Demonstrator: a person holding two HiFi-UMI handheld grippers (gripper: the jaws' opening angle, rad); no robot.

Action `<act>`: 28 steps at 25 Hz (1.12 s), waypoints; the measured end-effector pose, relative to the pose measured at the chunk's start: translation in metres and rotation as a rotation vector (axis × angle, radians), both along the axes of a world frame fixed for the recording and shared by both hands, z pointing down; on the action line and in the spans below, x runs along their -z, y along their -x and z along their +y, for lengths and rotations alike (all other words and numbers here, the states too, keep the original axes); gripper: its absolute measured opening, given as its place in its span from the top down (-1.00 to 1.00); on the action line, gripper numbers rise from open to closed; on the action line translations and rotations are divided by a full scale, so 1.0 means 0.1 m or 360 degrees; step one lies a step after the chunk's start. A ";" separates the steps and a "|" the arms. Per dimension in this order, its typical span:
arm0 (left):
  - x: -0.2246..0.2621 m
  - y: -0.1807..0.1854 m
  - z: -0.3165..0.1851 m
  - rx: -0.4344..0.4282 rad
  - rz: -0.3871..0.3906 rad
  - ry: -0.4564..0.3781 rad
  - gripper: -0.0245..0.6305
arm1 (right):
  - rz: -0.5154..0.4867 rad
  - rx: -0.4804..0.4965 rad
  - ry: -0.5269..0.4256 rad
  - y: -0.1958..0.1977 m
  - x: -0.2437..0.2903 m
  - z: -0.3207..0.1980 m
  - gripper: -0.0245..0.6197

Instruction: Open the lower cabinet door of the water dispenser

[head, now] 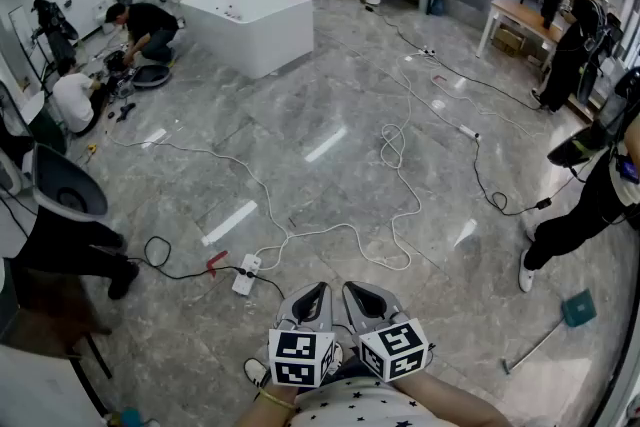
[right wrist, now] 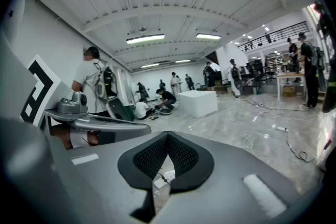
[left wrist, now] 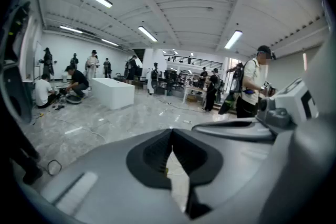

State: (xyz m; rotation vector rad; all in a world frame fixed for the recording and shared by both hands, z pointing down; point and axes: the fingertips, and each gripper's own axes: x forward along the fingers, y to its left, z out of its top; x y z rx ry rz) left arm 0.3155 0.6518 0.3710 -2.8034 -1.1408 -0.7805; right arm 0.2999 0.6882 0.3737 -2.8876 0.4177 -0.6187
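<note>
I'm looking over a wide grey floor [head: 330,115], with a white block [head: 250,20] far off and cables [head: 395,150] trailing to a power strip [head: 246,273] nearer me. My left gripper [head: 318,288] and right gripper [head: 353,288] sit side by side, angled downward, each with jaws pressed together on nothing. I can't find the dispenser door in any view.
</note>
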 end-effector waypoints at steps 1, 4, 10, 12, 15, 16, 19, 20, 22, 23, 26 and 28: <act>0.01 -0.03 -0.17 0.0037 -0.0002 0.0004 0.91 | -0.0004 0.0041 0.0001 -0.03 0.00 -0.17 0.94; 0.04 -0.10 -0.69 0.0167 -0.0008 0.0020 0.91 | -0.0012 0.0184 0.0009 -0.11 0.01 -0.70 0.95; 0.09 0.01 -1.99 0.0563 -0.0009 0.0029 0.91 | -0.0027 0.0570 0.0009 -0.10 0.05 -1.96 0.94; 0.10 0.11 -2.44 0.0669 -0.0012 0.0026 0.91 | -0.0028 0.0674 0.0007 -0.02 0.07 -2.40 0.94; 0.13 0.32 -3.14 0.0861 -0.0027 0.0029 0.91 | -0.0030 0.0869 0.0005 0.13 0.13 -3.09 0.95; 0.13 0.40 -3.37 0.0930 -0.0031 0.0035 0.91 | -0.0032 0.0944 0.0007 0.21 0.14 -3.33 0.94; 0.11 0.66 -4.05 0.1089 -0.0045 0.0043 0.91 | -0.0047 0.1135 0.0017 0.46 0.13 -4.01 0.95; 0.10 0.75 -4.26 0.1140 -0.0047 0.0045 0.91 | -0.0053 0.1199 0.0021 0.56 0.13 -4.22 0.94; 0.10 0.95 -4.69 0.1263 -0.0045 0.0050 0.91 | -0.0063 0.1335 0.0035 0.75 0.12 -4.64 0.95; 0.10 1.06 -4.90 0.1327 -0.0044 0.0051 0.91 | -0.0067 0.1398 0.0041 0.84 0.11 -4.84 0.95; 0.08 1.45 -5.55 0.1516 -0.0057 0.0058 0.91 | -0.0080 0.1568 0.0044 1.13 0.10 -5.48 0.94; 0.06 1.74 -5.98 0.1662 -0.0076 0.0063 0.91 | -0.0090 0.1714 0.0047 1.38 0.09 -5.91 0.95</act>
